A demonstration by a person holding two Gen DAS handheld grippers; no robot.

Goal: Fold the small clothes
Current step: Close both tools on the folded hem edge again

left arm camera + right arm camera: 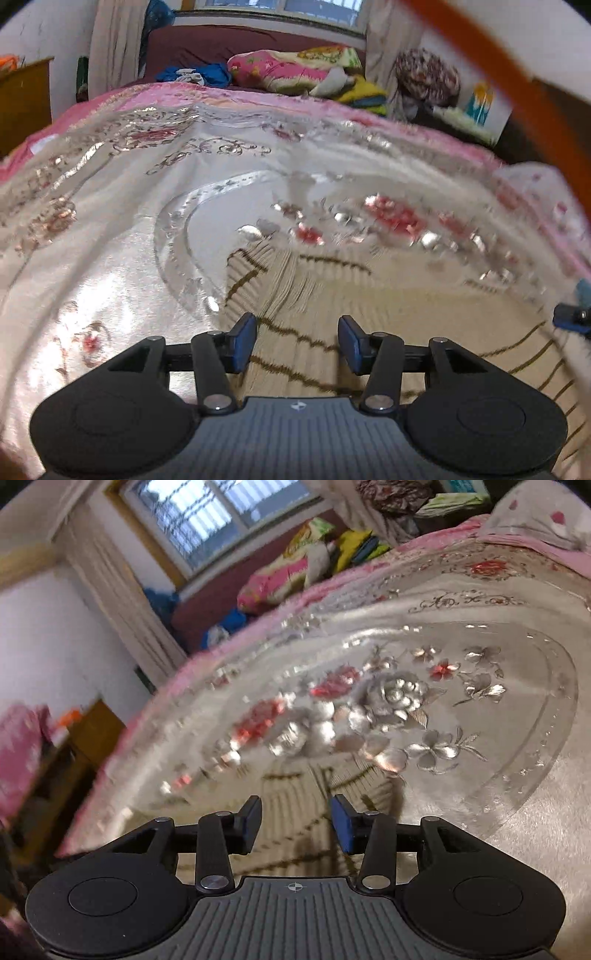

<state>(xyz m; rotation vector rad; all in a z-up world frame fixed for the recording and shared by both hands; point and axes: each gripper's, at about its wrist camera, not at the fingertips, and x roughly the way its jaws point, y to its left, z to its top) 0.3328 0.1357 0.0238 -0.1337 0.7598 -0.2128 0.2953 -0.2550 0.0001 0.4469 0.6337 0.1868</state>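
Observation:
A beige ribbed garment with thin brown lines (332, 291) lies flat on the shiny embroidered bedspread (122, 206). My left gripper (297, 345) is open and empty, just above the garment's near left part. The right gripper's blue tip (570, 317) shows at the right edge of the left wrist view. In the right wrist view the same garment (295, 805) lies under my right gripper (295, 823), which is open and empty. The view is blurred by motion.
The bedspread (498, 701) has silver and red flowers and a pink border. Folded quilts and clothes (295, 70) are piled at the far end by a dark red headboard. A wooden cabinet (22, 99) stands at the left. An orange strap (517, 85) crosses the upper right.

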